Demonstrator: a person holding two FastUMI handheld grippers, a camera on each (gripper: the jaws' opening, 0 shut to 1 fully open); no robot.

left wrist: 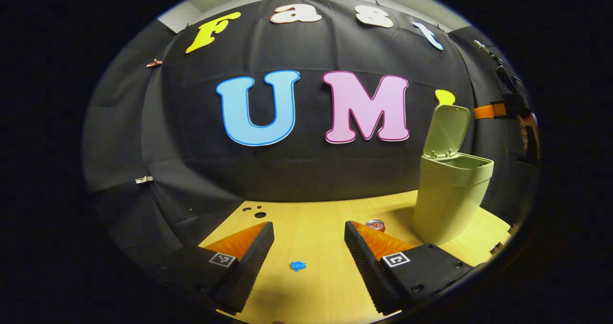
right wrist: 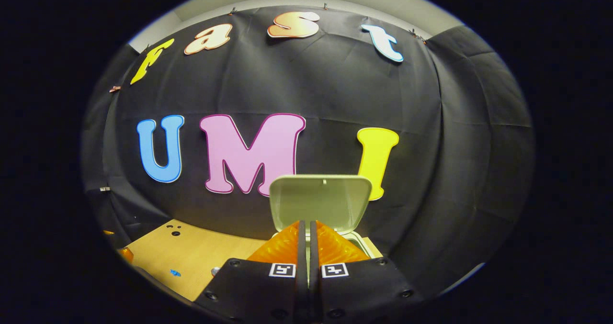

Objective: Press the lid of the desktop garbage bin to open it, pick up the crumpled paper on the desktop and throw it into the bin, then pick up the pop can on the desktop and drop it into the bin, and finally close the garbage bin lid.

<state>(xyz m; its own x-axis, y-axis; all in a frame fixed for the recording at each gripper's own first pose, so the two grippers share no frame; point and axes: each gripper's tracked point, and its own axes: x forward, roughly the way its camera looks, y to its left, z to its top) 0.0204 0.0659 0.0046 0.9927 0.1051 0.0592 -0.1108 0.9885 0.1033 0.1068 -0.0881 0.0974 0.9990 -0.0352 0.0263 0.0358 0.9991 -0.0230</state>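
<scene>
The pale green bin [left wrist: 450, 204] stands on the wooden desktop at the right of the left gripper view, its lid [left wrist: 447, 130] tipped up and open. A pop can [left wrist: 375, 225] peeks out just behind my left gripper's right finger. A small blue crumpled scrap [left wrist: 298, 266] lies on the wood between the fingers of my left gripper [left wrist: 309, 226], which is open and holds nothing. In the right gripper view, my right gripper [right wrist: 309, 224] is shut with nothing visible between its fingers, right in front of the raised lid [right wrist: 320, 200] and above the bin's rim [right wrist: 358, 240].
The desktop [left wrist: 316, 240] has a few dark holes [left wrist: 259, 214] near its back edge, against the black cloth wall. A hand with an orange strap [left wrist: 507, 107] shows at the far right of the left gripper view. The blue scrap [right wrist: 175, 272] lies left of the bin.
</scene>
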